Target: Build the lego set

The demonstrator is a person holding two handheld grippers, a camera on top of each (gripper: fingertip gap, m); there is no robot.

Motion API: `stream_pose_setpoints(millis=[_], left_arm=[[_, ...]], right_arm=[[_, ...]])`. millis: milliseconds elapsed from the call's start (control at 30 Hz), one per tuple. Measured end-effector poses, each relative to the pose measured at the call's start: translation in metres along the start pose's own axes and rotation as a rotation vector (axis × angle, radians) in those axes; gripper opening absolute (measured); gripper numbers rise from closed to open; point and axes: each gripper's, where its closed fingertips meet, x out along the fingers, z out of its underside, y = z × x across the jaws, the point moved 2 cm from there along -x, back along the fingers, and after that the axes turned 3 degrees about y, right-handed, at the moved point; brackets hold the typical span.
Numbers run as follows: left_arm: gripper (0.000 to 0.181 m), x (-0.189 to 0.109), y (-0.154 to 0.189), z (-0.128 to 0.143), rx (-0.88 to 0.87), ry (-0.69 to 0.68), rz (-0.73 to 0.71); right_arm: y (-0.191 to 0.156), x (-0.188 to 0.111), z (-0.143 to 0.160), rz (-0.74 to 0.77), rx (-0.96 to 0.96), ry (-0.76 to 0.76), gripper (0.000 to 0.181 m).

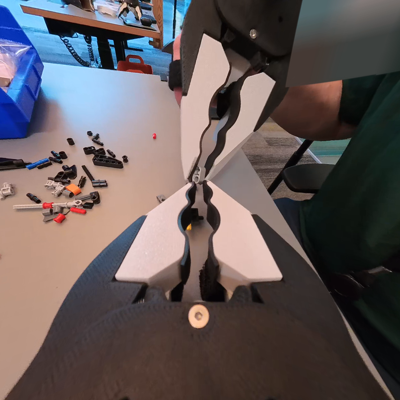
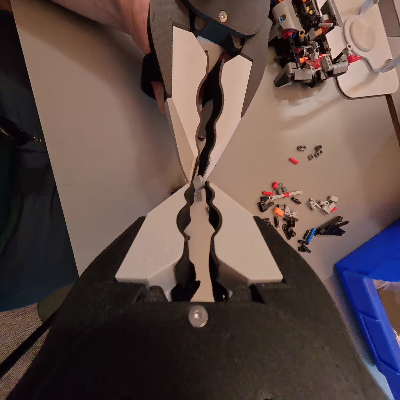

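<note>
Meeting tip to tip above the white table (image 1: pixel 112 104), the left gripper (image 1: pixel 198 184) and right gripper (image 2: pixel 198 184) both pinch one small grey connector piece (image 1: pixel 198 173). Loose lego parts (image 1: pixel 65 184) lie scattered beside a blue bin (image 1: pixel 17 97).

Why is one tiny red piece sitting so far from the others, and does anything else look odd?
The small red round piece lies alone on the grey table, well apart from the scattered pile of loose black, grey and red pieces; it may have rolled off. Nothing looks damaged or spilled otherwise.
</note>
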Motion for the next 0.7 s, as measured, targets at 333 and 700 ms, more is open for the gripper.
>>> stream_pose_setpoints(millis=[333, 700], left_arm=[[0.000, -0.003, -0.004, -0.002, -0.024, 0.038, 0.005], [0.016, -0.010, -0.011, -0.014, -0.177, 0.154, 0.040]], right_arm=[[0.005, 0.000, -0.002, 0.025, 0.045, 0.073, 0.008], [0.011, -0.002, -0.009, 0.200, -0.073, 0.100, 0.008]])
